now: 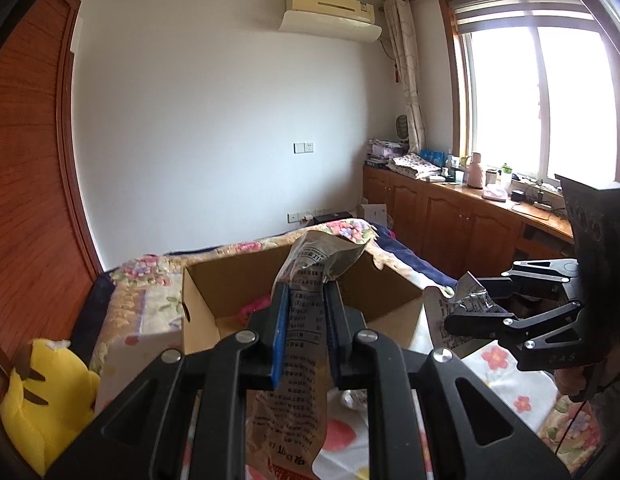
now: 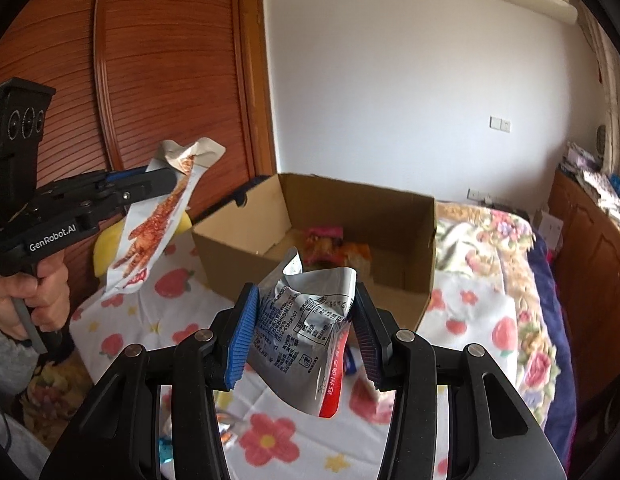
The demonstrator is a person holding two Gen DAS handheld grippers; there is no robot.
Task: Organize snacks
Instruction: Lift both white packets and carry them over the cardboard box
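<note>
While both packets hang lifted off the bed, things stand like this, read left to right in the right wrist view
Plush toy (image 1: pixel 41 396): yellow, at the left edge of the bed, beside the box, not part of the job
Left gripper (image 2: pixel 171 178): fingers pinched narrow on the long packet (image 2: pixel 157 220), near its crumpled top end
Long packet: white with red print, its long axis hanging steeply down from the grip, clear of the bedspread (image 2: pixel 121 320); it hangs left of the box
Cardboard box (image 2: pixel 390 216): open-topped, on the bed ahead of both grippers, a few bright snacks (image 2: pixel 330 244) already inside
Right gripper (image 2: pixel 305 320): blue pads part-way apart and pressing on the silver packet (image 2: pixel 305 320), a puffy crumpled bag with a red lower edge
Silver packet: held up directly in front of the box's near wall
Deciding relation: the box mouth lies forward of both grips; the right hand looks nearer, so I judge it needs the shorter reach over the wall
</note>
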